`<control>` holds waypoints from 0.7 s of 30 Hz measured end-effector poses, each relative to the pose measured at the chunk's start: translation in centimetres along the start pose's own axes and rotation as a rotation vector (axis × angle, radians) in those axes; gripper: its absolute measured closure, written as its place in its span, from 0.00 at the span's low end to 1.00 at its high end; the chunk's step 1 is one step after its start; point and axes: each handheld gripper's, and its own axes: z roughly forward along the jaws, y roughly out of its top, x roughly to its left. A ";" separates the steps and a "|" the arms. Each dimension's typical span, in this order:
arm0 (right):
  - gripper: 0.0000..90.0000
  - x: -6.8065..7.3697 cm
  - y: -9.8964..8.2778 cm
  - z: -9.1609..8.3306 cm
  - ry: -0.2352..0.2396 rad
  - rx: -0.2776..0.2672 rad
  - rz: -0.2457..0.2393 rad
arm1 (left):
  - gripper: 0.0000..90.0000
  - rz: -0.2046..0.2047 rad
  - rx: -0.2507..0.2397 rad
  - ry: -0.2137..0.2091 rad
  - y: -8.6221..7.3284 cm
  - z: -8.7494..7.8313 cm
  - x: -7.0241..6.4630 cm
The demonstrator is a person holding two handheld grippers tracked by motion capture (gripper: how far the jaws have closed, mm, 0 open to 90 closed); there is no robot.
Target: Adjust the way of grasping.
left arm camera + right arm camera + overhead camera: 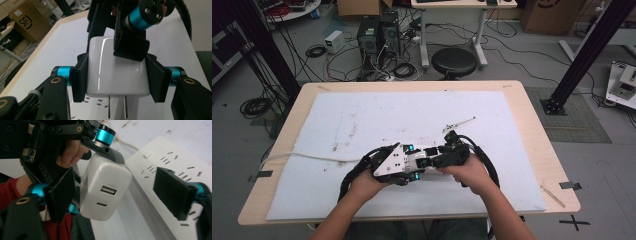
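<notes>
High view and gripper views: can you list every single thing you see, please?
white two-pronged charger block: one, white, between the left gripper's jaws
white plastic power strip: one, white, on the mat, near the charger's prongs
white stained mat: one, white, covering the table
light wooden table: one, tan, centre
black round stool: one, black, beyond the table
computer towers: two, black, on the floor
left gripper: one, black and blue, shut on the charger
right gripper: one, black and blue, jaws open around the charger
left hand, right hand: two, holding the grippers
</notes>
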 end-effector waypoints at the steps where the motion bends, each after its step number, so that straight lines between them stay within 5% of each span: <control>1: 0.29 -0.1 0.0 0.0 0.012 -0.006 0.001 | 0.47 0.004 0.000 0.003 0.0 0.0 0.0; 8: 0.50 -0.2 0.0 0.2 0.070 -0.026 0.001 | 0.47 0.008 -0.001 0.000 0.1 0.1 -0.1; 21: 0.60 -0.5 0.0 0.2 0.087 -0.011 0.032 | 0.47 0.023 0.008 0.004 0.1 0.4 -0.2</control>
